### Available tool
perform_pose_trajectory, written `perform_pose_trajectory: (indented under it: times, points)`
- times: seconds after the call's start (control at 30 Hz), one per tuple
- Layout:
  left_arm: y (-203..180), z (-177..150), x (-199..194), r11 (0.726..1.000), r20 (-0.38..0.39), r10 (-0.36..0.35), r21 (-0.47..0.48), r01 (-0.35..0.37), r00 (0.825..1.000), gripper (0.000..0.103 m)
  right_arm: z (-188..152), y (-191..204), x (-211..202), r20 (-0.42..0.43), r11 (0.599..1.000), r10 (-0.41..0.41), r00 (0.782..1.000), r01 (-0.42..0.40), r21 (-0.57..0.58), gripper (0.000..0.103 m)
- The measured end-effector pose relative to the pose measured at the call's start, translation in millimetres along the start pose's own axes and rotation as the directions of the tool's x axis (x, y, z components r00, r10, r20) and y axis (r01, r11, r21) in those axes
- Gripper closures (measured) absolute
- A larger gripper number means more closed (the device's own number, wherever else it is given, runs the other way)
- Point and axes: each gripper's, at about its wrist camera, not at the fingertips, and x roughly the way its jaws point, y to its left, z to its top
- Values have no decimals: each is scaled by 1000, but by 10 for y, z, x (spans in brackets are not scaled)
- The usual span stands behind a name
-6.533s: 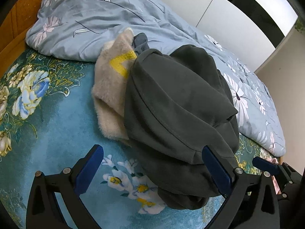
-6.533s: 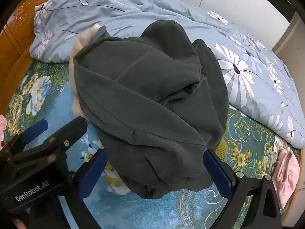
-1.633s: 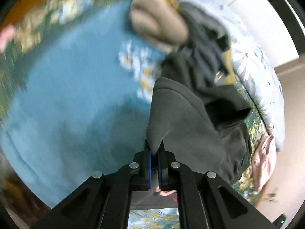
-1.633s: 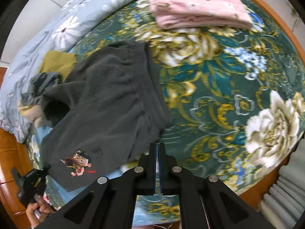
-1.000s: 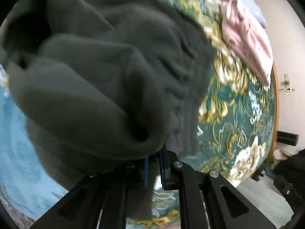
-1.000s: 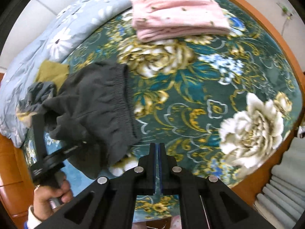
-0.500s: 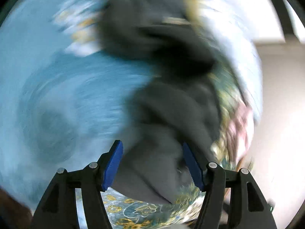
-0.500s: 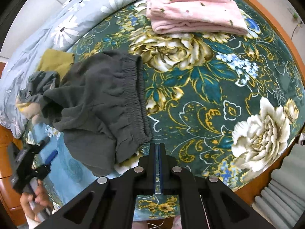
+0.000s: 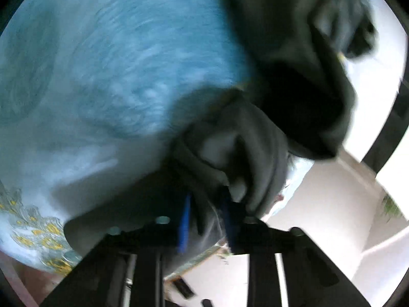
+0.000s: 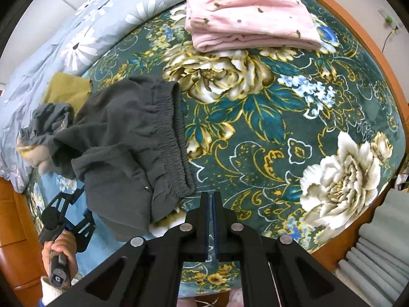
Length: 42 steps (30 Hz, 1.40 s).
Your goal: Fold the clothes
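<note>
A dark grey garment [image 10: 133, 138] with an elastic waistband lies crumpled on the floral bedspread [image 10: 281, 128]. The left wrist view is blurred. In it my left gripper [image 9: 205, 212] has its blue pads close together, with a fold of the grey garment [image 9: 255, 153] pinched between them. The right wrist view shows that left gripper [image 10: 81, 220] at the garment's near left edge, held by a hand [image 10: 60, 250]. My right gripper [image 10: 211, 204] is shut with nothing in it. It hovers just off the garment's waistband corner.
A folded pink cloth [image 10: 250, 15] lies at the far side of the bed. A grey-blue flowered quilt [image 10: 76, 38] runs along the back left, with an olive cloth [image 10: 66, 89] and a small heap of grey and beige clothes [image 10: 43, 128] beside it. The wooden bed frame [image 10: 370, 51] borders the right.
My left gripper was open half a second ago and has now closed on a fold of the grey garment. The garment has spread slightly flatter. My right gripper stays shut and has barely moved.
</note>
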Motion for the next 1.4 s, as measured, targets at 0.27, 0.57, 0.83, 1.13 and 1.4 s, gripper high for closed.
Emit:
perform_pose_trajectory:
  times: [0.27, 0.57, 0.83, 1.13, 1.4]
  points:
    - [-657, -14, -1272, 908, 323, 54, 378, -181, 945, 92, -13, 430, 102, -10, 997, 69, 998, -69, -38, 99]
    - [35, 567, -2906, 878, 666, 163, 239, -415, 728, 92, -258, 779, 419, -67, 989, 146, 987, -148, -25, 99]
    - [580, 834, -2795, 928, 610, 284, 17, -371, 740, 92, -299, 408, 733, -37, 968, 211, 977, -204, 148, 92]
    - [300, 774, -2821, 890, 633, 331, 37, -455, 699, 92, -282, -65, 1666, -75, 872, 325, 943, -268, 409, 62]
    - [185, 669, -2764, 857, 657, 349, 65, -511, 669, 92, -325, 26, 1720, -48, 861, 316, 947, -265, 434, 85]
